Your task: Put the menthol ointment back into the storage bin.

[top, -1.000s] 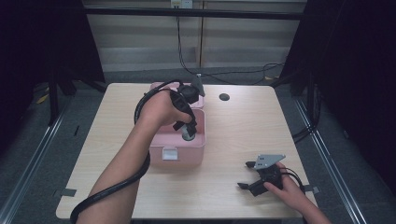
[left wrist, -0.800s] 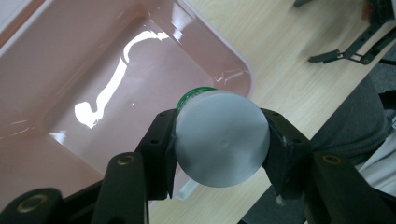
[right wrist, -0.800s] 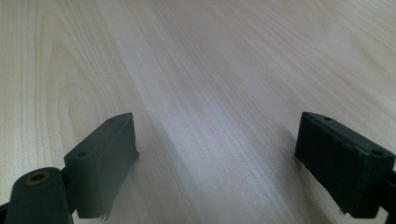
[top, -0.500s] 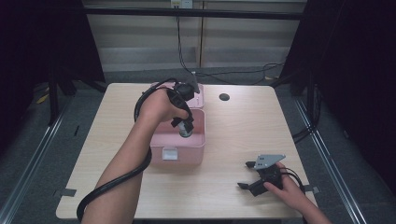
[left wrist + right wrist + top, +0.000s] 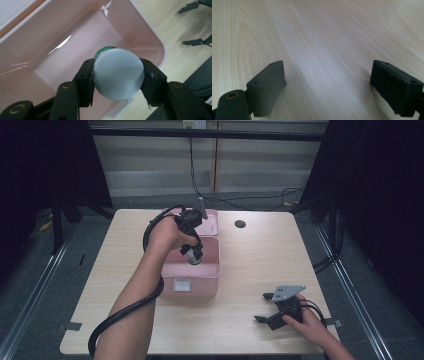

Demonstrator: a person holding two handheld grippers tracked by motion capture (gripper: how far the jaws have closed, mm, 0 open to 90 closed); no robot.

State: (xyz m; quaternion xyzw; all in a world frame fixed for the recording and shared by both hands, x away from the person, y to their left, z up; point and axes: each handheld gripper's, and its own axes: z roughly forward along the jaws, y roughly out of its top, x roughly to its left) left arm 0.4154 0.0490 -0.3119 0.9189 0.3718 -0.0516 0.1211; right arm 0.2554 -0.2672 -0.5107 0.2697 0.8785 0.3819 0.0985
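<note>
- Left gripper (image 5: 117, 75) clamped on a round white-capped container (image 5: 117, 73), a green band showing behind the cap, one black pad pressed to each side.
- Container held above the open pink bin (image 5: 62, 42), over its bare floor, not touching the walls.
- From the high view: left gripper (image 5: 194, 256) pointing down into the pink bin (image 5: 192, 282), forearm reaching in from the bottom edge, cable looping along the arm.
- Pink lid (image 5: 212, 222) lying flat just behind the bin, toward the far edge of the wooden table (image 5: 260, 255).
- Right gripper (image 5: 265, 307) resting low on the table near the front right corner, well apart from the bin, jaws spread wide with nothing between them.
- Right gripper view: both black pads (image 5: 268, 80) far apart over plain wood grain.
- Small dark hole (image 5: 240, 224) in the tabletop beside the lid.
</note>
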